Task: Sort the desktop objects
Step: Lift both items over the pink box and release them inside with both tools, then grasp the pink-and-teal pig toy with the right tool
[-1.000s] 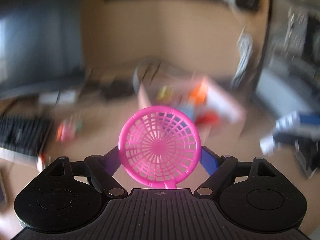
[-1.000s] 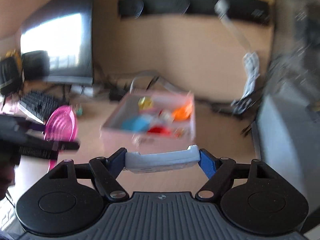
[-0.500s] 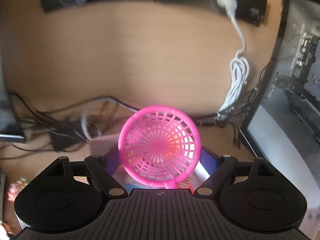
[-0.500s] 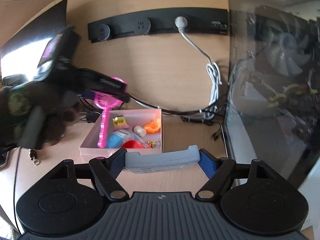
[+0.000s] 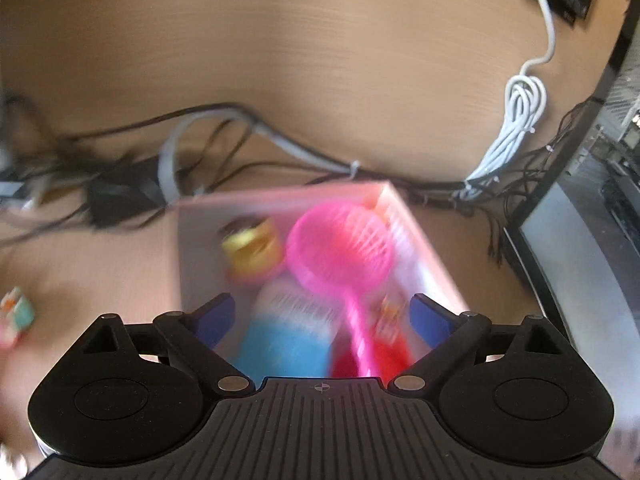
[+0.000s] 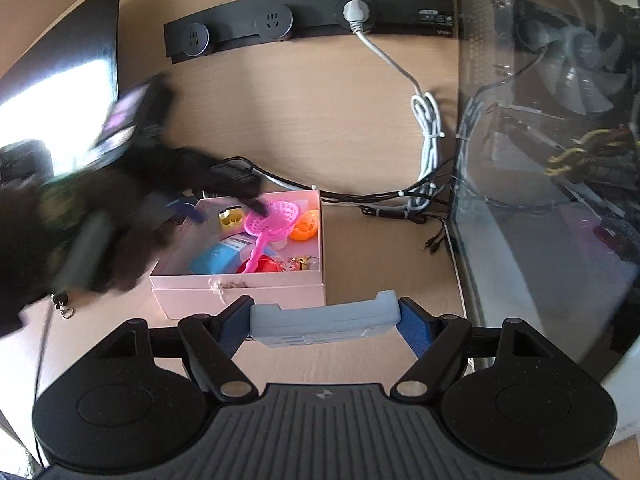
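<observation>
The left gripper (image 5: 320, 316) is seen spread over the pink box (image 6: 240, 294), nothing pinched; the pink strainer (image 6: 276, 220) lies inside among other toys (blurred). A grey-blue device (image 6: 324, 320) is clamped by the right gripper (image 6: 326, 322) just before the box, judged not yet deposited. A small toy (image 5: 14, 314) is left on the desk (image 5: 100, 272).
</observation>
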Action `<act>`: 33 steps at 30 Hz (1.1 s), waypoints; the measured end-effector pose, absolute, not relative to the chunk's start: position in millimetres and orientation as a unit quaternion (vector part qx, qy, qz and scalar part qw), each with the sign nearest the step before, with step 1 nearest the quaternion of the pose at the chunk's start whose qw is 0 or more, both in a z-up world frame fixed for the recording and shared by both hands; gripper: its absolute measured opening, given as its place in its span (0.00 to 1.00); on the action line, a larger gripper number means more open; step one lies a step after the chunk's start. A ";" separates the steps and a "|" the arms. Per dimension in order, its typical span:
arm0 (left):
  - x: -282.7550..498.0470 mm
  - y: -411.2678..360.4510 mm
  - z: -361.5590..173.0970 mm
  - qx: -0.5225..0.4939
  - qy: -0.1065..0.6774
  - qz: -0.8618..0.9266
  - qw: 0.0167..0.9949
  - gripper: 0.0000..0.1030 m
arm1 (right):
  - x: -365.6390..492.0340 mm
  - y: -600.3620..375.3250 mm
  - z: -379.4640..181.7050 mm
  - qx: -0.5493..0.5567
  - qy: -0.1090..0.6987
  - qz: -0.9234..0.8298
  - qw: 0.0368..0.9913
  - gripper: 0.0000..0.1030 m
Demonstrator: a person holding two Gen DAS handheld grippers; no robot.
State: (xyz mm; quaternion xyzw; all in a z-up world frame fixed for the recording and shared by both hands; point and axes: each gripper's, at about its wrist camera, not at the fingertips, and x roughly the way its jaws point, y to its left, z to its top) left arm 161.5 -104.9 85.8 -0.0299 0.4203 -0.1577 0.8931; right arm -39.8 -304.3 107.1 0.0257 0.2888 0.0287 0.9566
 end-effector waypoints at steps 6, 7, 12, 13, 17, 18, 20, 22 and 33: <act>78.1 -38.3 77.2 -0.028 0.420 -0.085 0.903 0.97 | -0.4 -289.7 112.2 0.015 0.279 0.068 0.958 0.75; 67.9 -28.9 74.7 -0.026 0.425 -0.066 0.902 0.97 | 7.1 -286.5 112.2 0.014 0.278 0.076 0.958 0.75; 17.6 16.1 55.0 -0.045 0.450 0.001 0.892 0.97 | 66.6 -258.1 108.9 0.025 0.283 0.104 0.953 0.75; 10.6 23.0 52.0 -0.053 0.456 0.005 0.889 0.97 | 77.2 -251.1 108.9 0.026 0.279 0.104 0.954 0.75; -10.4 46.9 44.2 -0.063 0.459 0.035 0.886 0.97 | 108.3 -223.9 104.1 0.018 0.200 0.079 0.977 0.76; -12.2 52.1 44.3 -0.064 0.457 0.043 0.886 0.97 | 115.6 -216.1 99.2 0.006 0.197 0.071 0.978 0.80; -17.2 63.3 45.7 -0.072 0.452 0.056 0.887 0.98 | 125.8 -203.8 89.1 0.000 0.234 0.074 0.969 0.82; -16.4 74.6 45.5 -0.083 0.449 0.070 0.887 0.98 | 124.1 -192.1 79.6 0.008 0.259 0.095 0.961 0.82; -10.5 137.1 50.4 -0.093 0.446 0.124 0.882 0.98 | 120.8 -43.1 63.3 -0.080 0.319 0.277 0.903 0.88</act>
